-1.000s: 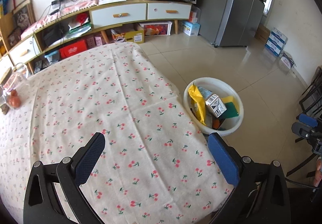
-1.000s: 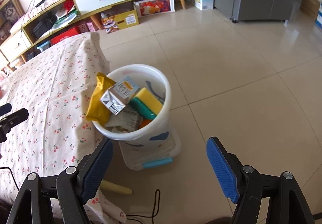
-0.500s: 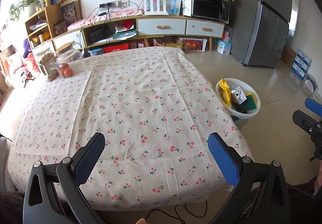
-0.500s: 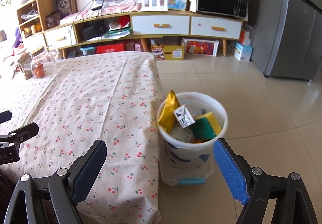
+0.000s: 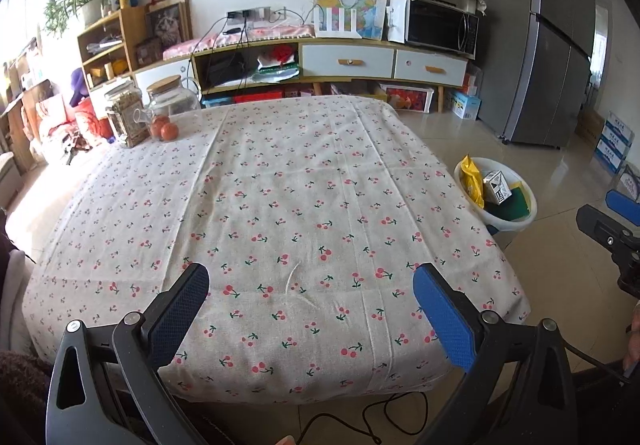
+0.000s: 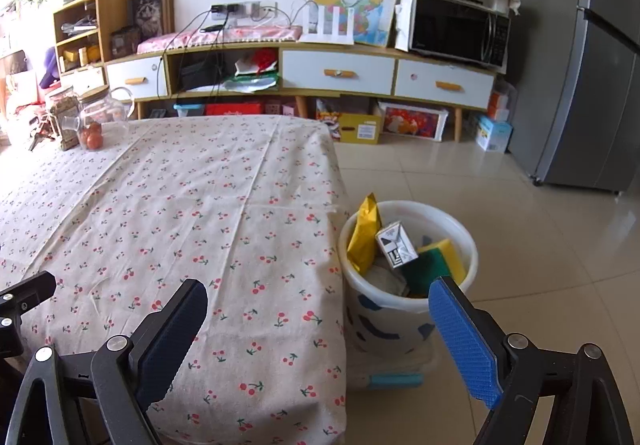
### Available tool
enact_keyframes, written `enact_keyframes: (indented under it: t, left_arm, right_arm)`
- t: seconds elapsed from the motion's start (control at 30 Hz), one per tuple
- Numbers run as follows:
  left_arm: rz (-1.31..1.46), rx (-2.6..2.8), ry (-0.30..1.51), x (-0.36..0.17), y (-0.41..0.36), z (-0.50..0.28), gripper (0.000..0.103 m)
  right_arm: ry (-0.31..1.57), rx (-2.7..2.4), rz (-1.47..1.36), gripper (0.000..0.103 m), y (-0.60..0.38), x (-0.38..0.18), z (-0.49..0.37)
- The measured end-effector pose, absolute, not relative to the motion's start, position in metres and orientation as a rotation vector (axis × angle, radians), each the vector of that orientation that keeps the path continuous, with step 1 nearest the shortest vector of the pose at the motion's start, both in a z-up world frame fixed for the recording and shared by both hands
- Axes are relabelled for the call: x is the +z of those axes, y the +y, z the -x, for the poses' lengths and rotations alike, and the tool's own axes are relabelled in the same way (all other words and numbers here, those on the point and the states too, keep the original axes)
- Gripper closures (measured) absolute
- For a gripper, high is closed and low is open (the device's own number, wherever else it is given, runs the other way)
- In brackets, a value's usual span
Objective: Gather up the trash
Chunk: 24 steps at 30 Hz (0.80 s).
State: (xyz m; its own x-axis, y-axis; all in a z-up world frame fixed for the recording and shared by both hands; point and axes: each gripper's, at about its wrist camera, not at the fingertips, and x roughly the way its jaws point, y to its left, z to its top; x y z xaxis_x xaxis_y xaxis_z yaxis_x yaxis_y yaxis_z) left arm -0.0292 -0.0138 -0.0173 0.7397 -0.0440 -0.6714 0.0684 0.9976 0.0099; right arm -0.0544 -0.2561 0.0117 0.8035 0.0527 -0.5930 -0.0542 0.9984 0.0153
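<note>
White bin [image 6: 460, 233] holds upright yellow bag [image 6: 362, 237], tilted carton [image 6: 396, 245], apparently a sponge [image 6: 440, 259]. Left gripper [image 5: 310, 287], right gripper [image 6: 318, 305]: released, empty.

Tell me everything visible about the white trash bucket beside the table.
The bucket is white, round and plastic-looking, with blue shapes printed on its wall. It stands upright on the tiled floor, close against the hanging tablecloth at the table's right side. It is nearly full: a yellow bag leans at its left rim, a small carton sits tilted in the middle, and a yellow-and-green sponge lies to the right. Neither gripper touches it.
</note>
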Motion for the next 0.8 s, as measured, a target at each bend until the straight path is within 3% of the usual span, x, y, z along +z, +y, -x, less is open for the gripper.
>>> enact_keyframes:
  t: [0.8]
  left_arm:
    - [-0.015, -0.071, 0.725, -0.0131, -0.0118, 0.0287, 0.0]
  right_arm:
    - [0.638, 0.063, 0.0, 0.01, -0.2531, 0.0121, 0.0551]
